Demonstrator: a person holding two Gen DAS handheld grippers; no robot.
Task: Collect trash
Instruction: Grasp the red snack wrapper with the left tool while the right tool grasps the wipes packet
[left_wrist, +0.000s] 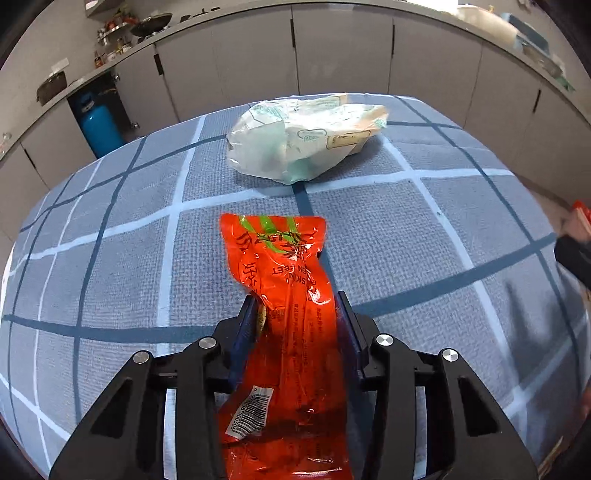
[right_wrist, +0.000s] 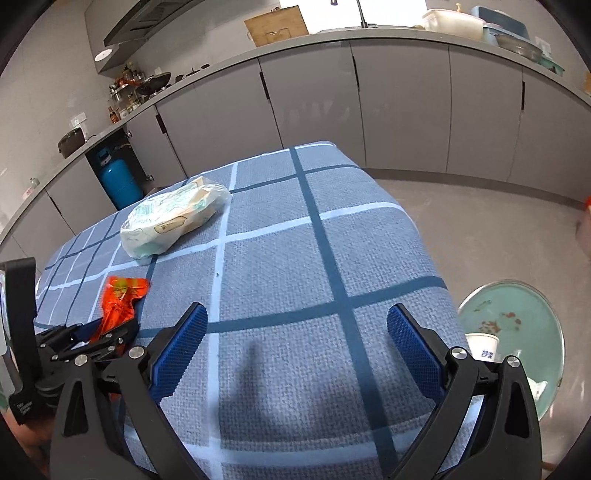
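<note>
An orange snack wrapper (left_wrist: 273, 251) with green stripes lies lengthwise on the blue checked tablecloth (left_wrist: 424, 240). My left gripper (left_wrist: 297, 299) has its two fingers against the wrapper's sides, and the foil is bunched narrow between them. In the right wrist view the same wrapper (right_wrist: 120, 295) sticks out of the left gripper (right_wrist: 96, 332) at the lower left. A pale, crumpled plastic bag (left_wrist: 303, 136) with packaging inside rests further back on the table. My right gripper (right_wrist: 295, 314) hovers open over bare cloth near the table's right side, nothing between its blue pads.
To the right, below the table edge, stands a round green stool (right_wrist: 517, 295) with a paper cup (right_wrist: 482, 345) on it. A blue gas cylinder (right_wrist: 120, 184) stands under the counter at the back left. Grey kitchen cabinets (right_wrist: 399, 103) run behind the table.
</note>
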